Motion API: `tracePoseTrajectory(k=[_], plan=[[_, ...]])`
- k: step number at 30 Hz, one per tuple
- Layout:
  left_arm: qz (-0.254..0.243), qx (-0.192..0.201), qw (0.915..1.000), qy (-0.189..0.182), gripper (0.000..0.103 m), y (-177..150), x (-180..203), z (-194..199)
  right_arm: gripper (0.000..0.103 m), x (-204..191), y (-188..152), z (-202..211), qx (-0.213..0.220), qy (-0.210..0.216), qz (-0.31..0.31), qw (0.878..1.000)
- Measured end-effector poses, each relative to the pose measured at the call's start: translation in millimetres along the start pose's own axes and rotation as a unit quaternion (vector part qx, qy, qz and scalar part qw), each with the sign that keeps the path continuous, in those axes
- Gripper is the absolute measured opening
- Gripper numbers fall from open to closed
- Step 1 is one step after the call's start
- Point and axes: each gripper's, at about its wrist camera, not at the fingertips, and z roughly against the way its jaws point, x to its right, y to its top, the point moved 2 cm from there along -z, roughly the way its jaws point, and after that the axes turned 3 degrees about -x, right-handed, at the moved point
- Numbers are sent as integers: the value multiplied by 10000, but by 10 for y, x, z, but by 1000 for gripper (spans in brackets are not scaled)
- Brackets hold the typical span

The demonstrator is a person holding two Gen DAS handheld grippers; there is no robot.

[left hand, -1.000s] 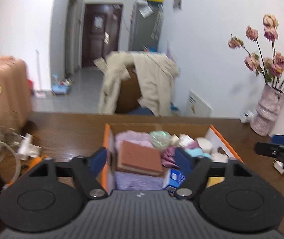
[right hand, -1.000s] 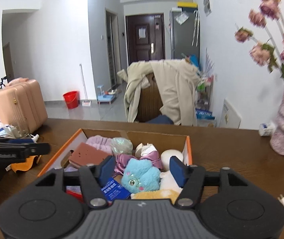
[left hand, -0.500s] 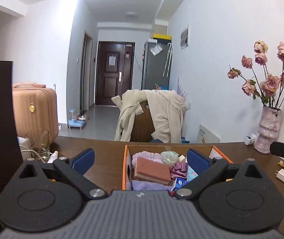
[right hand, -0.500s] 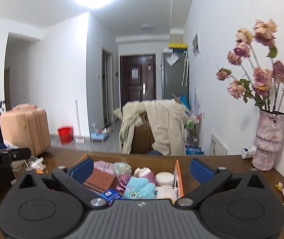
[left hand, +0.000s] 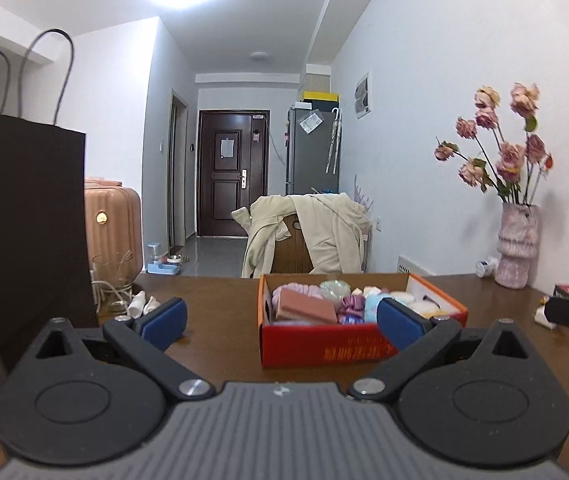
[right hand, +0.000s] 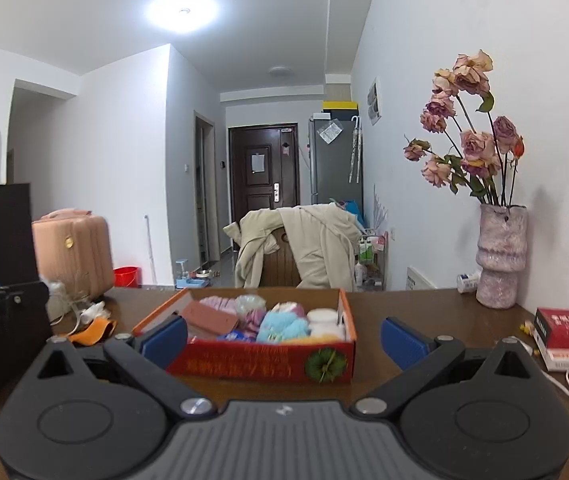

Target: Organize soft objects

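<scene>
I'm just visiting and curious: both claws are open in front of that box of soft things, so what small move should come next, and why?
Probably ease one gripper forward toward the box. Both the left gripper and right gripper stand open and empty, short of it, while the blue plush and pink sponge lie inside, untouched.
</scene>
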Motion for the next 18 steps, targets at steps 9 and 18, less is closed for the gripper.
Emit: tracePoseTrajectory(k=[9,18], plan=[[85,96,9997,192,103,-585,-47,703,103,-269,-567,649,219,64,-98,9997],[-176,56,9998,93,103,-913,19,1141,103,-495,-1009,1017,133,158,94,9997]])
